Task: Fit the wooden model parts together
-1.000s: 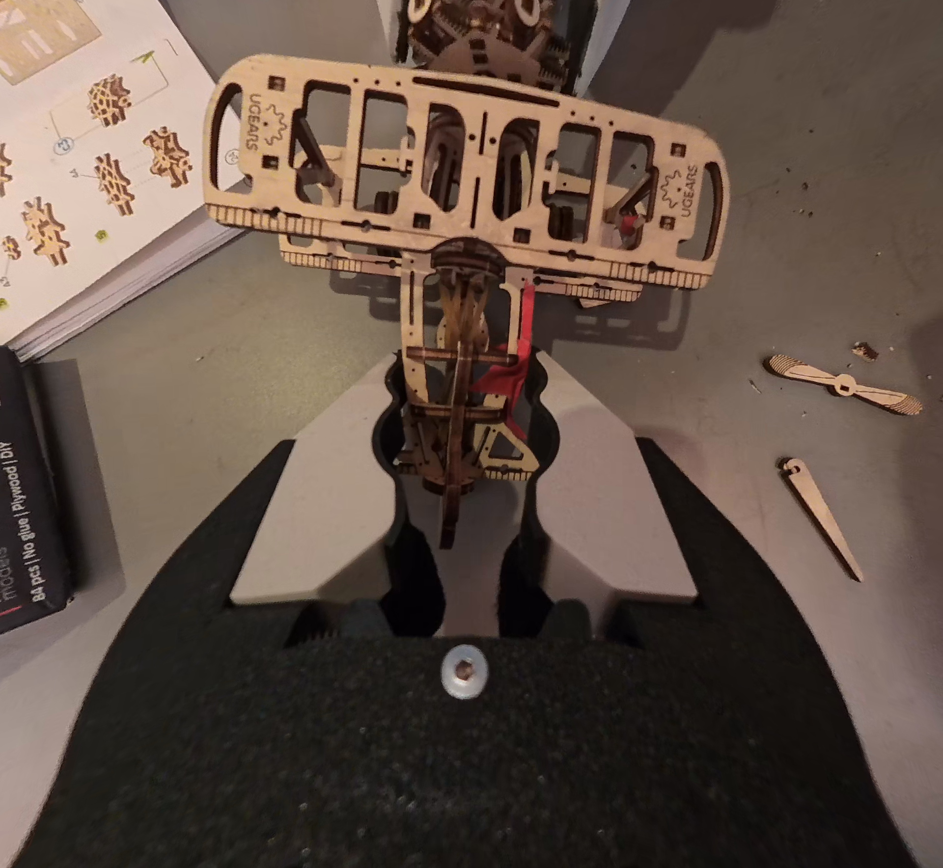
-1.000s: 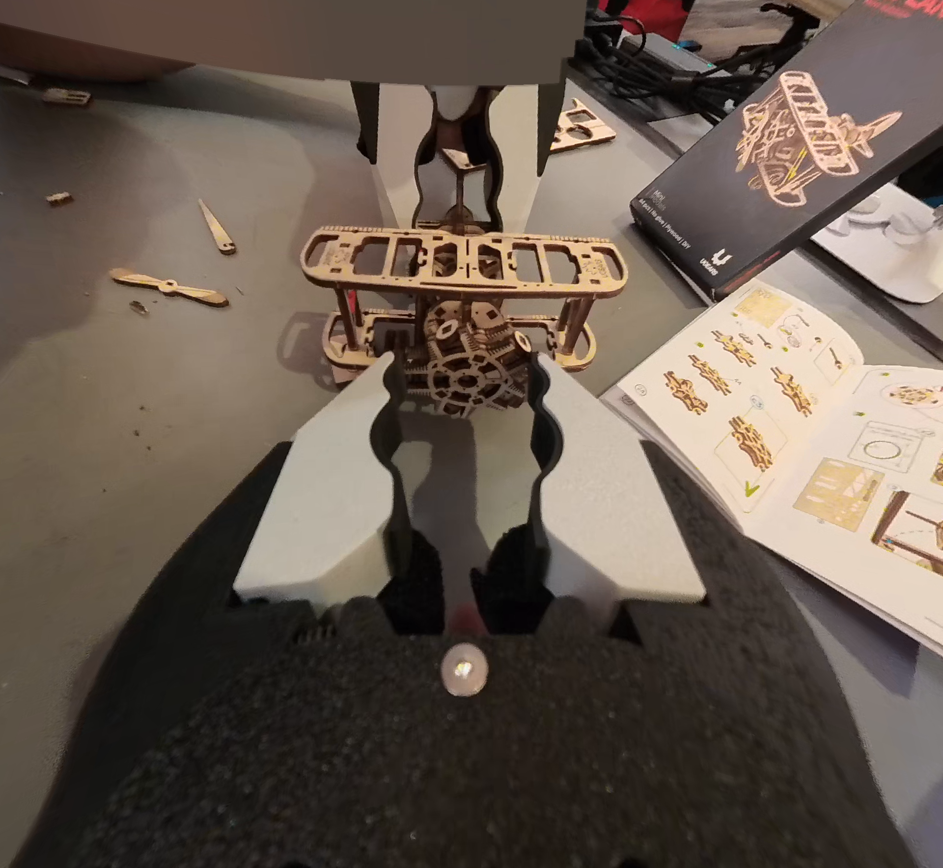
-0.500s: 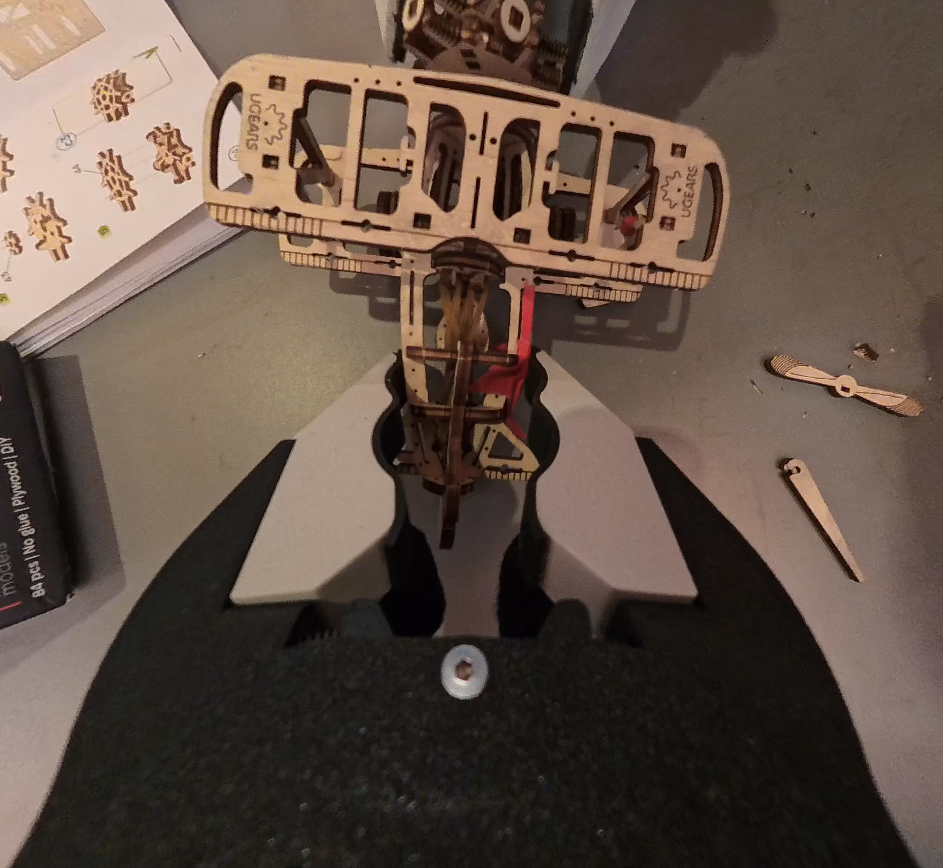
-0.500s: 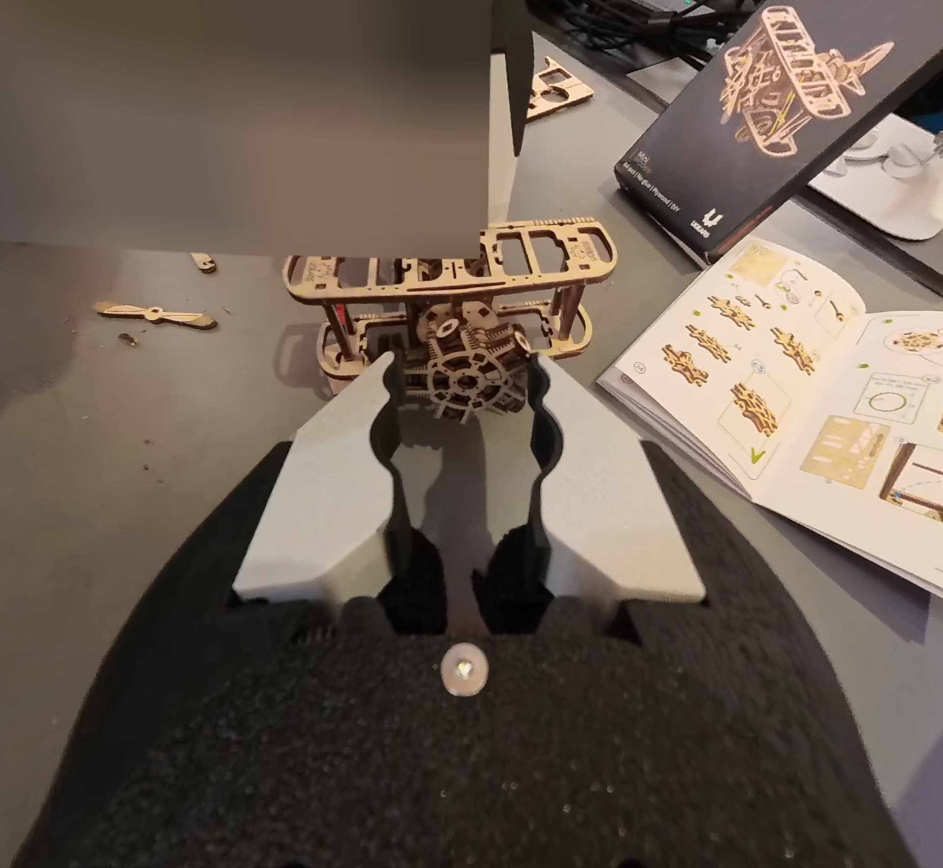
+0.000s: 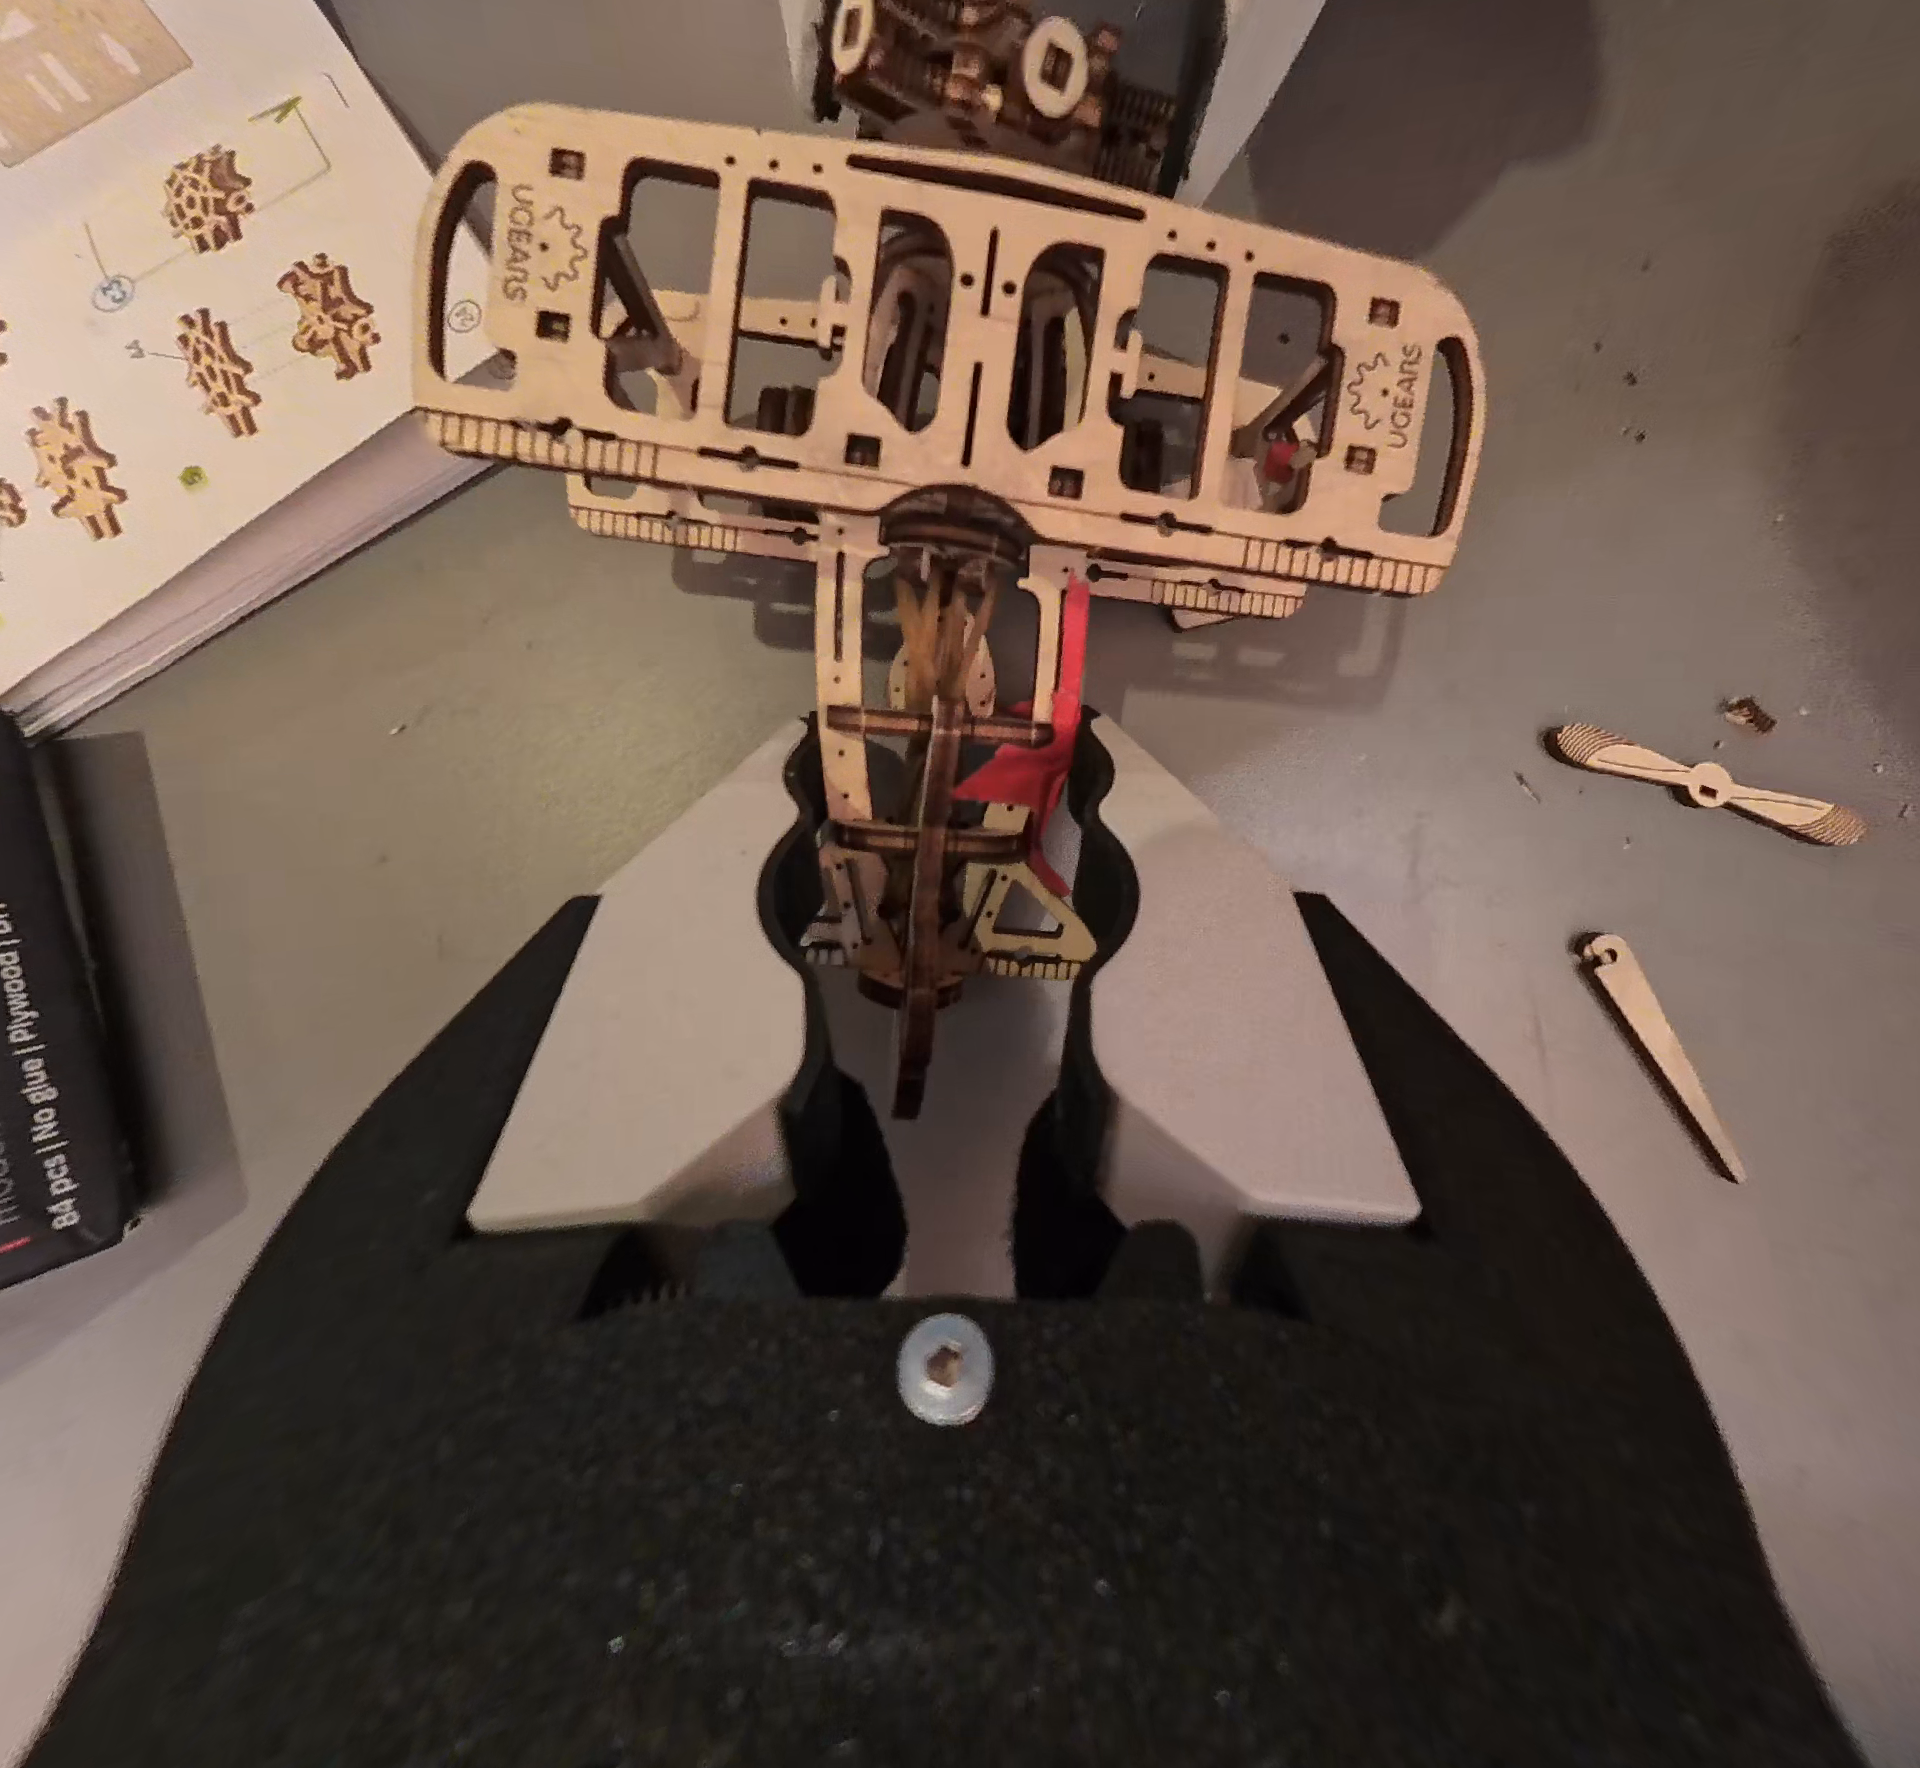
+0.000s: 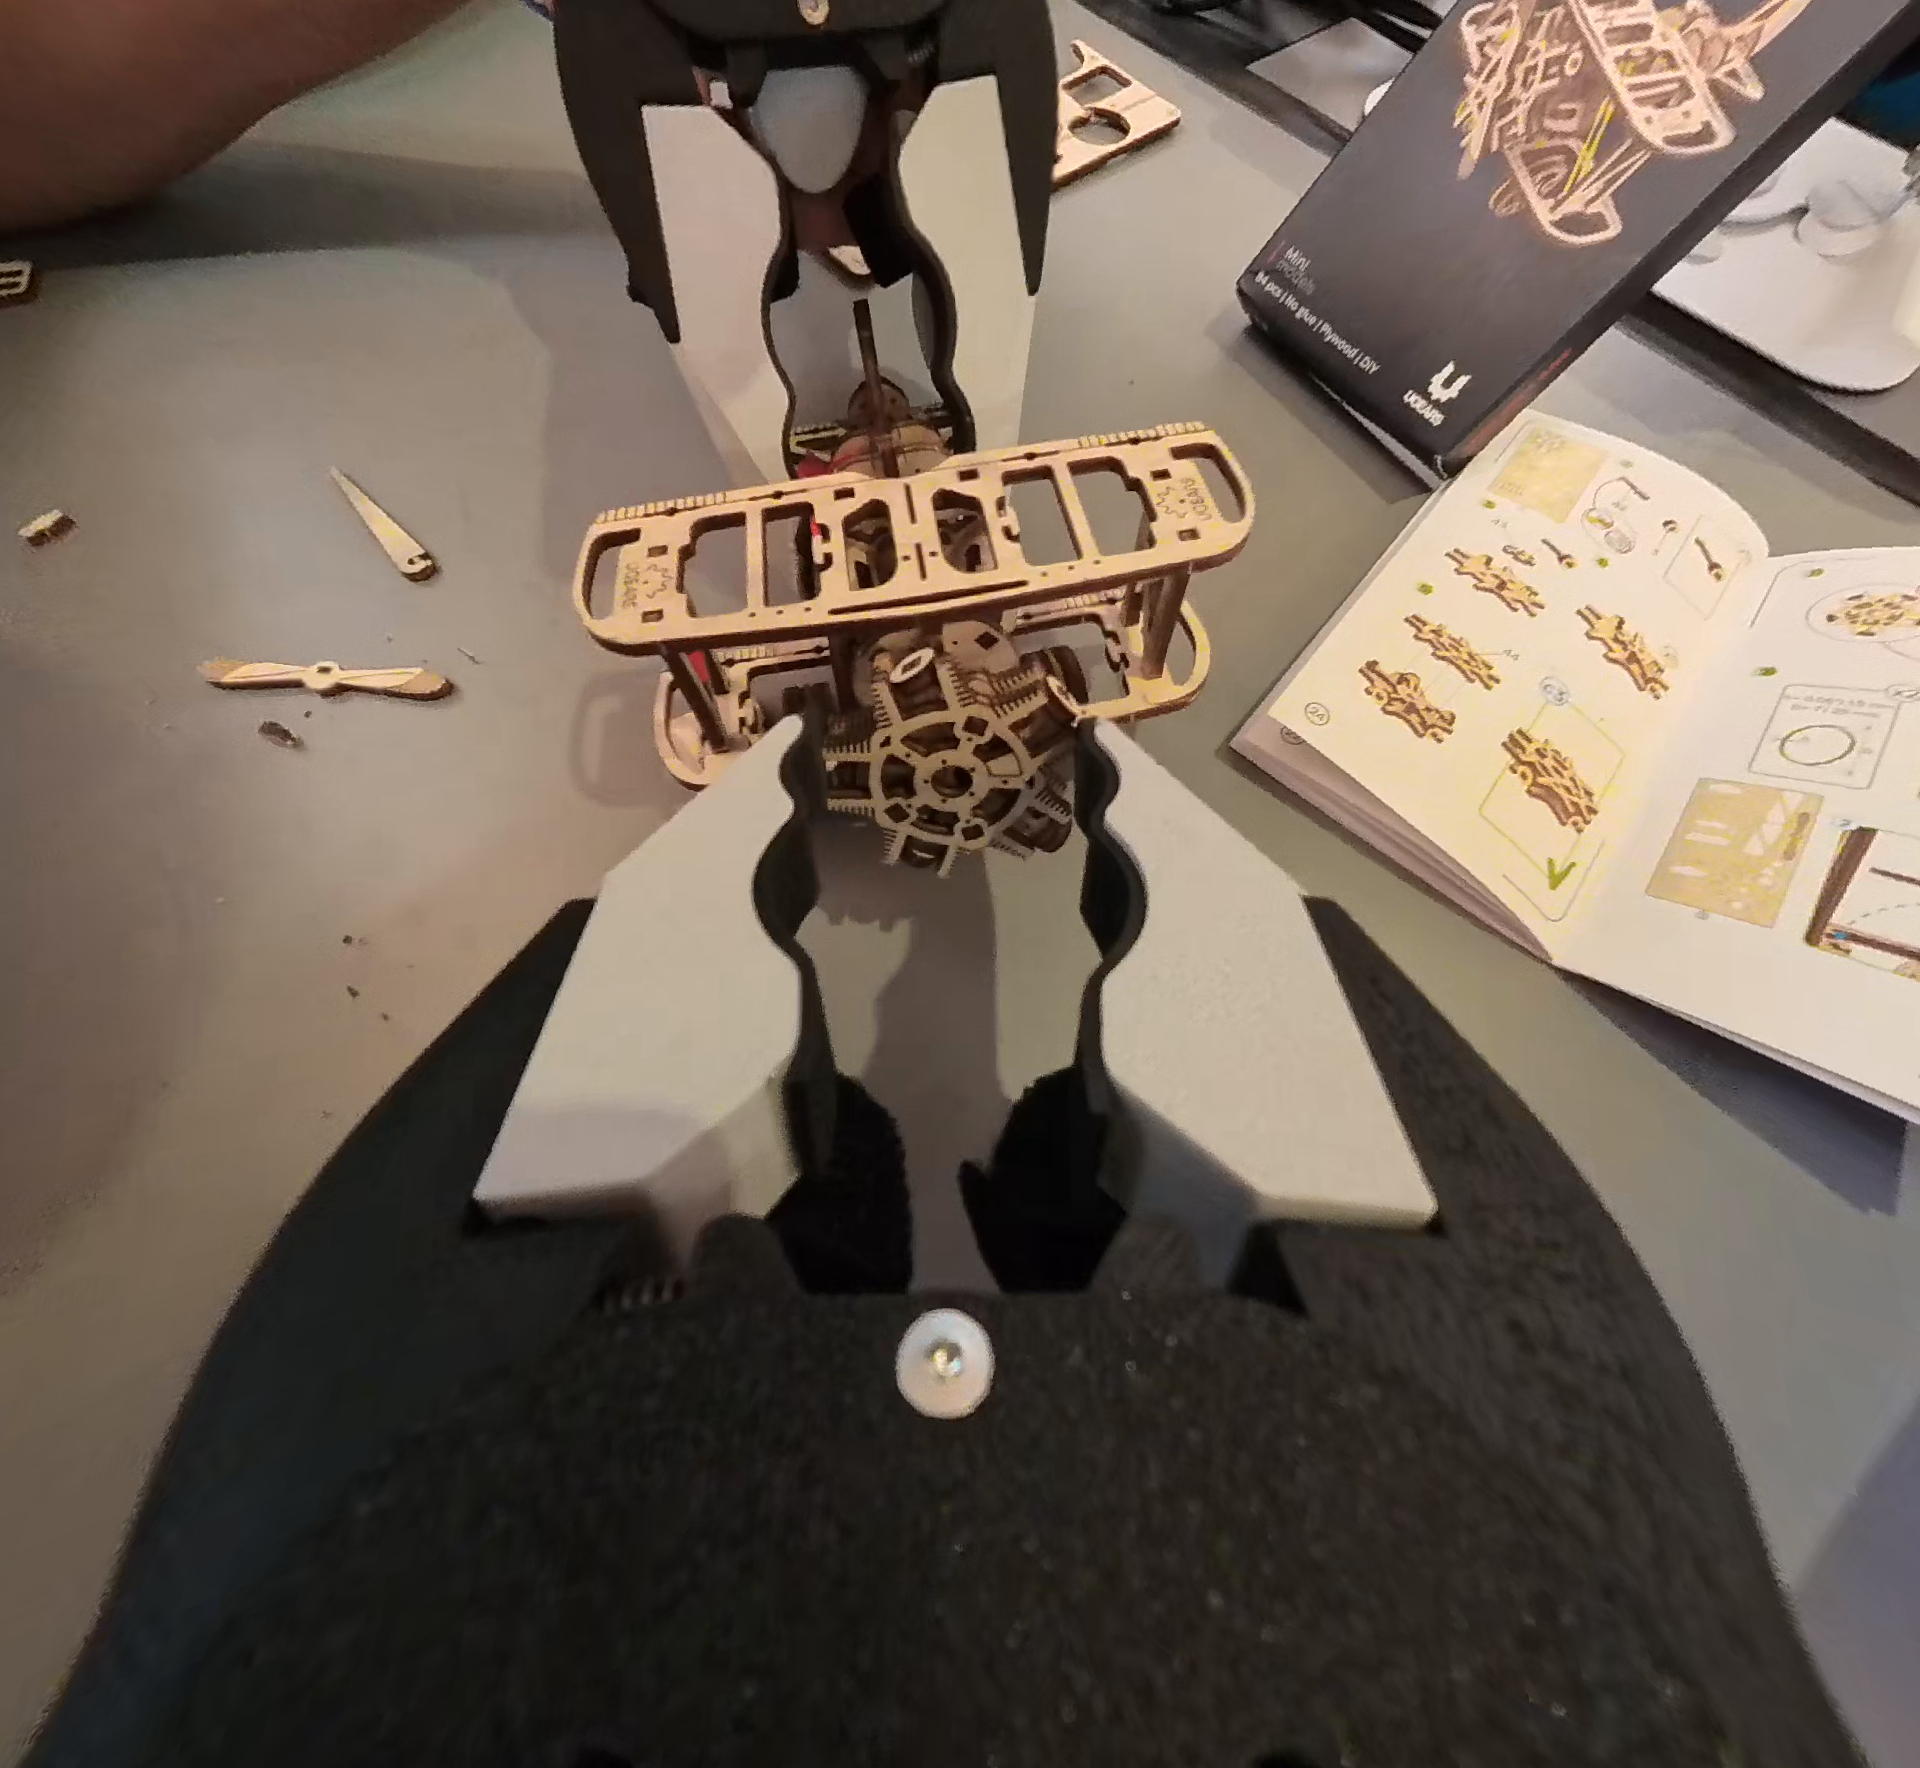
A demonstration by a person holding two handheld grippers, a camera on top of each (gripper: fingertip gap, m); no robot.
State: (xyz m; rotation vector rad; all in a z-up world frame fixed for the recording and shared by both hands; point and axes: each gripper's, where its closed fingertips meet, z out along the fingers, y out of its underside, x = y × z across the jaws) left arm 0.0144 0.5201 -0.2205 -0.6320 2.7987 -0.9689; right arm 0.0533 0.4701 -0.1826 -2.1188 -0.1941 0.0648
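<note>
A wooden biplane model (image 5: 945, 336) is held between both grippers above the grey table (image 5: 416, 731). My left gripper (image 5: 945, 825) is shut on its tail end, beside a red strip (image 5: 1023, 773). My right gripper (image 6: 940, 752) is shut on the round engine (image 6: 951, 778) at the nose. In the right wrist view the top wing (image 6: 914, 555) is tilted and the left gripper (image 6: 873, 430) shows behind it. In the left wrist view the right gripper (image 5: 997, 129) shows beyond the wing. A loose wooden propeller (image 5: 1704, 783) and a pointed wooden stick (image 5: 1657, 1053) lie on the table.
An open instruction booklet (image 6: 1610, 731) lies on the table, with a black kit box (image 6: 1558, 160) behind it; both also show in the left wrist view, booklet (image 5: 156, 264) and box (image 5: 52, 1043). A cut-out wooden sheet (image 6: 1112, 113) lies farther back. A person's forearm (image 6: 208, 4) rests at the far left. Some 8 cm of space lies between my two pairs of fingers. My left gripper's tips are some 12 cm from the loose wooden propeller (image 5: 1704, 783).
The right gripper has risen and tipped downward, keeping the engine between its fingers. The wing now looks tilted in its view. The left gripper's hold on the tail is unchanged.
</note>
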